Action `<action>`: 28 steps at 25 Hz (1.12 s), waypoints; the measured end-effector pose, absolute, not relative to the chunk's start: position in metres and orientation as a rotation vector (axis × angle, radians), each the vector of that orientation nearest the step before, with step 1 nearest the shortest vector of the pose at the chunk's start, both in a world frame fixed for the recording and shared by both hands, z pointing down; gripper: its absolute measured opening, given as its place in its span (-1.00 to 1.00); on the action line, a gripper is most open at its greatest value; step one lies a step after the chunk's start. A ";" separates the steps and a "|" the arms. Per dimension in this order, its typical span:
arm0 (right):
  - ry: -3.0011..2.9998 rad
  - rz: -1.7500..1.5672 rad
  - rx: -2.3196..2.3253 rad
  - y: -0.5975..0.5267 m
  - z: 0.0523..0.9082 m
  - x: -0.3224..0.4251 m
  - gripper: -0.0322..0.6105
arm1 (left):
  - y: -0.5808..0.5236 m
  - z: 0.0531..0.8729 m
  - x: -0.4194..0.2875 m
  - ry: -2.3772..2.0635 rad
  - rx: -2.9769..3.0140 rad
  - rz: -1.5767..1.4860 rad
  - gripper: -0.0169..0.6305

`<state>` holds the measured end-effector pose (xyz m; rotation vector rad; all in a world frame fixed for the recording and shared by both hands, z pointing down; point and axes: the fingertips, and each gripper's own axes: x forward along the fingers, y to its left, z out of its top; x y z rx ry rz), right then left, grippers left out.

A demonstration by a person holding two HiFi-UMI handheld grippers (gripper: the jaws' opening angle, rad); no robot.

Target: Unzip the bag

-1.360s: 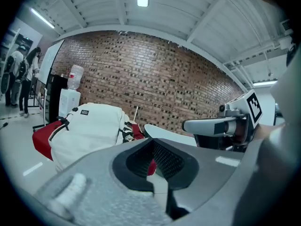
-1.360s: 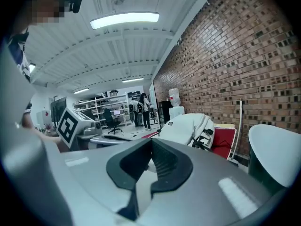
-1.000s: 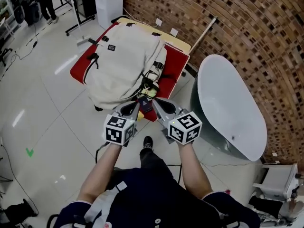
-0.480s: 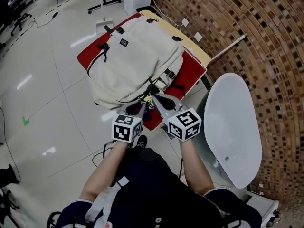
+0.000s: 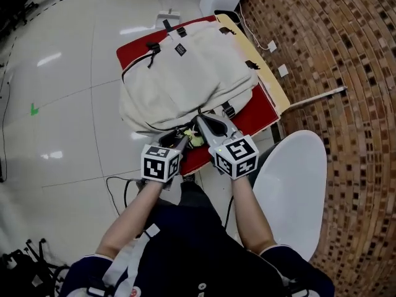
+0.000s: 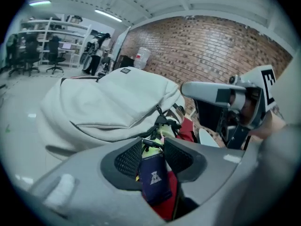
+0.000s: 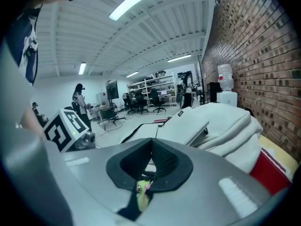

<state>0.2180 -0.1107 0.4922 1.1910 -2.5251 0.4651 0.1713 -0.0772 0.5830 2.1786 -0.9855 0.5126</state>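
Here, w/ the zip not yet run: the left hand-held gripper (image 5: 177, 137), jaws just opened wide, straddles a navy tag (image 6: 153, 182) and yellow-green charm (image 6: 146, 150) at the near end of the cream backpack (image 5: 185, 73), pads not pressing. Backpack lies flat on the red worktop (image 5: 133, 51), looks zipped shut, contents hidden. Right hand-held gripper (image 7: 151, 145) is closed tight just beside. Next, prob.: pinch the pull, steady the fabric, draw along the zip.
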 end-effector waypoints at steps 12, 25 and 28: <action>-2.692 0.410 0.776 -0.122 0.497 0.213 -0.89 | -0.086 0.585 0.170 -1.392 1.794 0.372 -0.46; -2.729 0.381 0.622 -0.133 0.500 0.190 -0.89 | -0.077 0.609 0.152 -1.378 1.786 0.557 -0.73; -2.721 0.372 0.592 -0.131 0.502 0.182 -0.89 | -0.081 0.612 0.155 -1.321 1.831 0.584 -0.72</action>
